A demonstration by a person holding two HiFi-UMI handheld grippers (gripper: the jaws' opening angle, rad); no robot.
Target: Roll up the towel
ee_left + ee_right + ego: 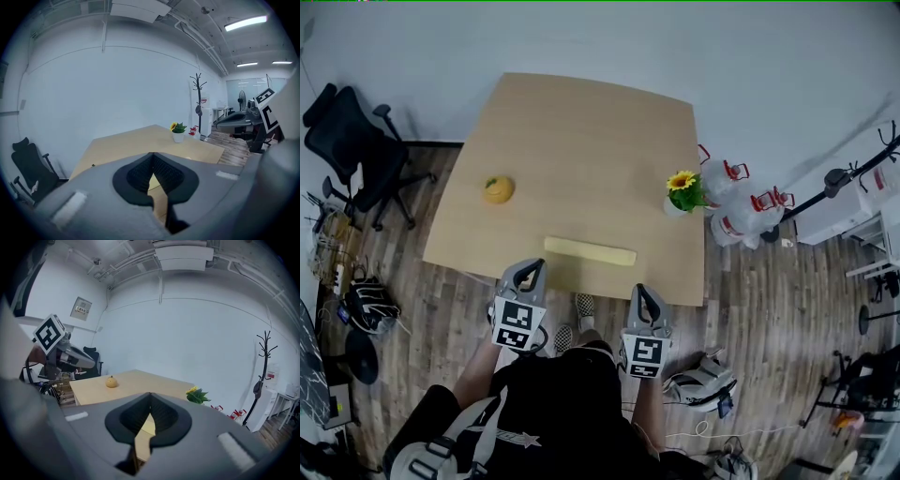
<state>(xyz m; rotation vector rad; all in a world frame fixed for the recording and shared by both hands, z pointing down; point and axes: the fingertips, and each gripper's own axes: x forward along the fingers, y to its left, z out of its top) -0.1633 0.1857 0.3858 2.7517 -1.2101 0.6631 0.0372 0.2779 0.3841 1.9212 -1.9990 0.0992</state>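
As the head view shows, the long pale yellow cloth towel (590, 250) lies on the light wooden table (581, 131), just ahead of both grippers. It looks rolled already. The left gripper (532, 270) and right gripper (644, 292) are closed tight with nothing in them. To tidy the roll, I think both should open, take the two ends evenly and push slowly.

In the left gripper view the pads meet on nothing. The right gripper view shows the same.

I count one towel, one table, two grippers, one round yellow fruit (499, 189) and one small potted sunflower (681, 192).
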